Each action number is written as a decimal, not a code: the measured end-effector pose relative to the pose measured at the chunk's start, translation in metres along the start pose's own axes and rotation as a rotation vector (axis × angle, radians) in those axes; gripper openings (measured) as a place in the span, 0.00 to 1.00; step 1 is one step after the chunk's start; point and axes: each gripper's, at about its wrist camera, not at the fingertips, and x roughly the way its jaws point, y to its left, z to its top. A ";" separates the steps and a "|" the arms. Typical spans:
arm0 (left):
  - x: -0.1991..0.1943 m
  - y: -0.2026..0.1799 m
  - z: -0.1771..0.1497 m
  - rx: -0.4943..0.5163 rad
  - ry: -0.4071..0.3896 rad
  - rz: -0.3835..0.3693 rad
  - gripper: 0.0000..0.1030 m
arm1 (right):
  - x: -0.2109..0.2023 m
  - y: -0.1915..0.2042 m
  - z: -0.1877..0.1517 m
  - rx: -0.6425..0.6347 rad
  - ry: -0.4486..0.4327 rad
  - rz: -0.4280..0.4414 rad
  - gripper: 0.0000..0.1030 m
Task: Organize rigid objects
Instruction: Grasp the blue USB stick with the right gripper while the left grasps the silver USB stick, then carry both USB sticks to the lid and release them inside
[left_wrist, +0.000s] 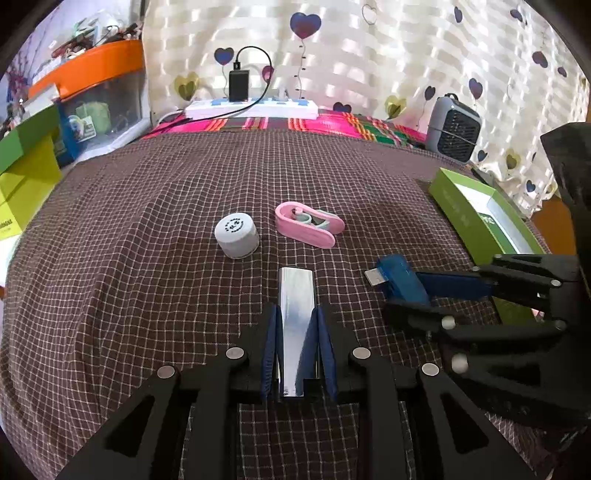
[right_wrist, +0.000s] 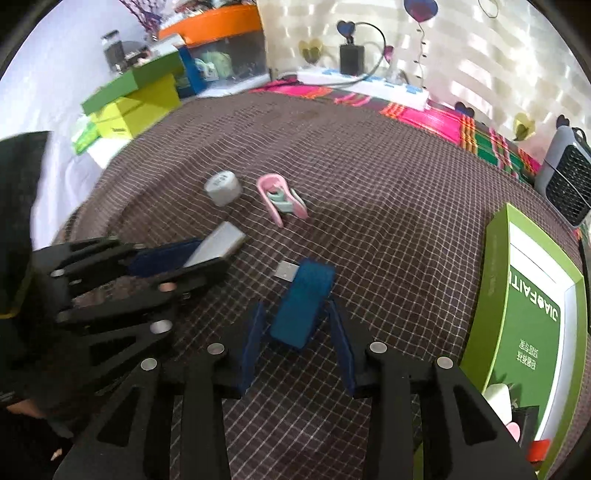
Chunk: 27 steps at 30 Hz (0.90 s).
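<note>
A shiny silver metal bar (left_wrist: 296, 295) lies on the brown checked cloth (left_wrist: 147, 258), and my left gripper (left_wrist: 296, 310) is shut on it, blue pads pressing both long sides. A blue USB stick (right_wrist: 303, 302) with a metal plug lies between the fingers of my right gripper (right_wrist: 296, 306). That gripper is open, with a gap at each pad. The left wrist view shows the blue USB stick (left_wrist: 400, 277) and the right gripper (left_wrist: 402, 291) at the right. A white round jar (left_wrist: 237, 235) and a pink and teal clip (left_wrist: 308, 223) lie further back.
An open green box (right_wrist: 496, 258) lies at the right edge, with small items at its near end. A grey fan heater (left_wrist: 454, 129), a white power strip (left_wrist: 251, 107) with a black charger, stacked green boxes (left_wrist: 26, 166) and an orange-lidded bin (left_wrist: 99, 74) ring the cloth.
</note>
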 end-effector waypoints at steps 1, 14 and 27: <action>-0.001 0.000 0.000 0.001 -0.003 -0.002 0.21 | 0.000 -0.001 0.000 0.006 -0.006 -0.008 0.33; -0.020 -0.014 0.003 0.027 -0.060 -0.031 0.21 | -0.020 -0.006 -0.010 0.025 -0.076 -0.018 0.22; -0.044 -0.052 0.009 0.061 -0.125 -0.115 0.21 | -0.074 -0.024 -0.030 0.093 -0.207 -0.031 0.22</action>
